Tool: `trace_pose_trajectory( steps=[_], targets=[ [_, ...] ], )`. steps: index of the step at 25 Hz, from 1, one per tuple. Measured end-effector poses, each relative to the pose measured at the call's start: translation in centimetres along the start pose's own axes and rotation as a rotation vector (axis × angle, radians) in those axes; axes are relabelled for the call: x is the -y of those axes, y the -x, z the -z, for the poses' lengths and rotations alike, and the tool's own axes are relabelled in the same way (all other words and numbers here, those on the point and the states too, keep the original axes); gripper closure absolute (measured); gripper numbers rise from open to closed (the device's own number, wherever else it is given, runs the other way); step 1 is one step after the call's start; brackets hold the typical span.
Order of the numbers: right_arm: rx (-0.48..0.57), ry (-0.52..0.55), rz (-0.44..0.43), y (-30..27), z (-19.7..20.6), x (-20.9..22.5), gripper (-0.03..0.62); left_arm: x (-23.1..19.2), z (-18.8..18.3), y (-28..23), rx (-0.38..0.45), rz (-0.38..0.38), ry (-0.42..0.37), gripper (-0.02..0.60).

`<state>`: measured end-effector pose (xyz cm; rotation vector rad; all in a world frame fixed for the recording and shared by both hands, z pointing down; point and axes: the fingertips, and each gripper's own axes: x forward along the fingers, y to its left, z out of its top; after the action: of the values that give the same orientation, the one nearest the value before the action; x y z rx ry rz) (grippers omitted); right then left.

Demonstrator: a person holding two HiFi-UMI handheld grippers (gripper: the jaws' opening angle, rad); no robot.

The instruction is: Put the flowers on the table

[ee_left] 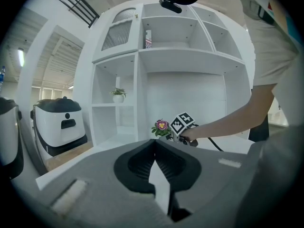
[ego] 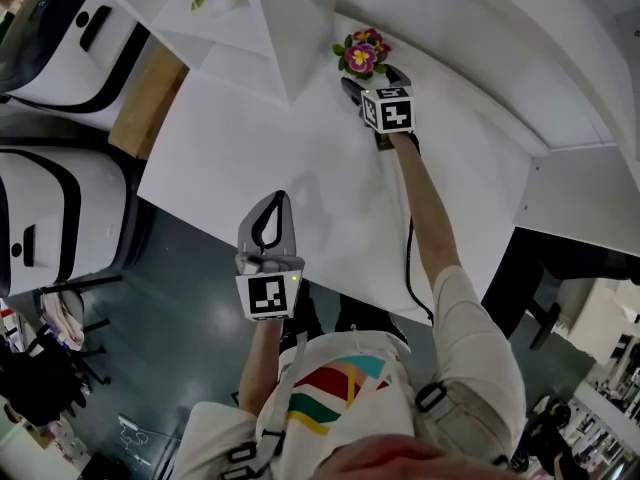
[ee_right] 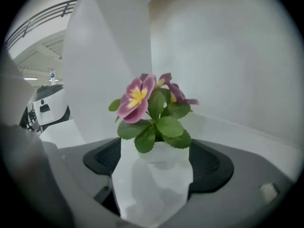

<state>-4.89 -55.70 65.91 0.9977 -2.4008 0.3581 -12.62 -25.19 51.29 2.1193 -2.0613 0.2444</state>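
The white shelf unit (ee_left: 190, 53) fills the top of the head view. The worktop (ego: 300, 168) spreads from its foot down towards you, and two white machines (ego: 60, 208) stand off its left edge.

Your right tongs (ego: 372, 80) reach to the upper centre of that frame with your arm stretched out. That is because the flowers (ego: 362, 53) sit far back on the worktop, close to the base of the shelf unit. In the right gripper view these tongs stand wide, one pad on each side of the white pot (ee_right: 154, 158), and I see neither squeezing it. The pot stands upright on the worktop by itself, with its reflection just beneath it.

I judge the placing done and the grip let go. What's left for you is to draw straight back along the line of the tongs, so neither pad clips the pot and tips it.

Your left tongs (ego: 273, 203) hover low in the centre over the near worktop, tips together on nothing. They are out of the way, since one hand is enough here.

A small green plant (ee_left: 118, 94) sits in a shelf compartment at mid-left and is no part of this job.
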Motion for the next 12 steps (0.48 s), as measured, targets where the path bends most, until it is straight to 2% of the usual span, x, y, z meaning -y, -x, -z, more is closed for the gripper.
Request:
trace_pose_trajectory(
  steps=[6,12],
  targets=[
    [0.058,0.028,0.010,5.7,-2.3,-0.5,0.171,1.1,-2.6,0.4,0.072,0.053,-0.037,0.577],
    [0.223,0.015,0.033,15.7,-7.0,-2.1,0.175,2.8,-6.1,0.8,0.160,0.117,-0.089,0.577]
  ],
)
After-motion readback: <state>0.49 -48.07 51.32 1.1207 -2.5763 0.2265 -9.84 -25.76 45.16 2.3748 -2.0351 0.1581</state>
